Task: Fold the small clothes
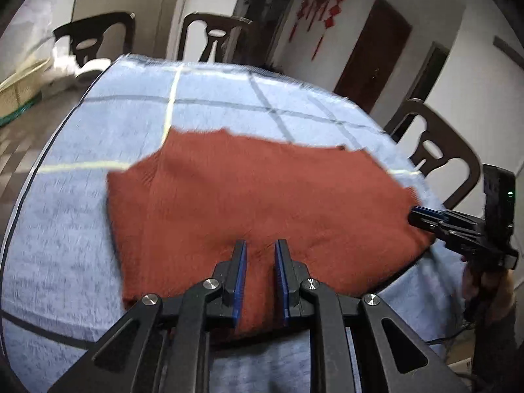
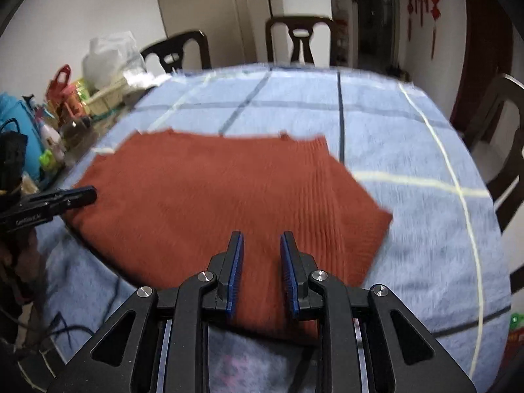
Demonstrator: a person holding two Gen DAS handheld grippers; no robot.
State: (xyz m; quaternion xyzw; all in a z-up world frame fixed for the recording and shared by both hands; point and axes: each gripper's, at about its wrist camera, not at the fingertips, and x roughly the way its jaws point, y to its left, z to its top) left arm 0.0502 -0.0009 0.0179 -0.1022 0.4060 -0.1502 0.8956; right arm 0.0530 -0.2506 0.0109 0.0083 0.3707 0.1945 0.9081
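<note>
A rust-red knit garment [image 1: 249, 193] lies spread flat on the blue checked cloth, its near edge hanging a little over the table's front. My left gripper [image 1: 261, 244] hovers over that near edge, jaws a small gap apart, pads not pressing the knit. In the right wrist view the same garment [image 2: 229, 190] fills the middle, and my right gripper [image 2: 262, 235] stands over its near edge with a wider gap and nothing pinched. The right gripper [image 1: 416, 217] also shows at the garment's right corner in the left wrist view. The left gripper [image 2: 88, 195] shows at the left corner in the right wrist view.
The round table's blue cloth [image 1: 65, 229] has dark and pale stripes. Dark chairs [image 2: 299, 39] stand around the far side and another chair [image 1: 435, 150] at the right. Bottles, bags and a basket [image 2: 65, 104] crowd a surface at the left. A hand [image 1: 491, 281] holds the right tool.
</note>
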